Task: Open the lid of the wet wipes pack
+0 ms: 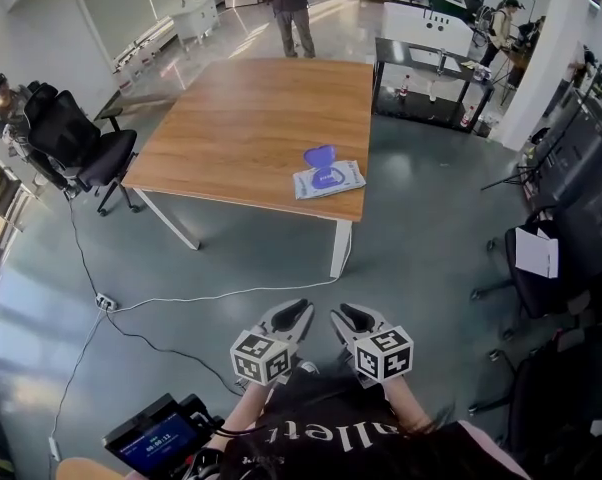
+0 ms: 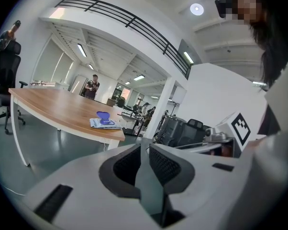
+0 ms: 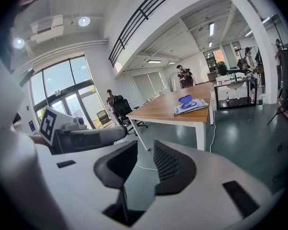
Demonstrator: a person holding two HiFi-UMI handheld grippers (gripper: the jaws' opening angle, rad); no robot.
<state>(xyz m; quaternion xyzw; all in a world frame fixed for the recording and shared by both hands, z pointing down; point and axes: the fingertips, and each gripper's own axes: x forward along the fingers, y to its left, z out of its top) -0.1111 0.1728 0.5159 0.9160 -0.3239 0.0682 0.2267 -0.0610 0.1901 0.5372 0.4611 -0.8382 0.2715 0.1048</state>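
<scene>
Grey jaws of the left gripper stand almost closed to a thin slit with nothing in it. Those of the right gripper stand a narrow gap apart, also empty. Both grippers hang close to the person's body over the floor, side by side, each with its marker cube facing up.

Well apart from them, across bare floor, the wet wipes pack lies flat near the front right corner of the wooden worktop. Its purple lid is tipped up at the far end of the pack, so the lid looks already open. Judging by this, the task's one step is done and no grasp is in hand. If the lid needed pushing further back, the next move would mean walking up to the worktop first. One gripper would then have to steady the soft pack while the other caught the lid's thin edge.

Print on the pack is too small to read. White letters run across the person's dark shirt but are only partly shown. A small screen at lower left shows digits too fine to make out.
</scene>
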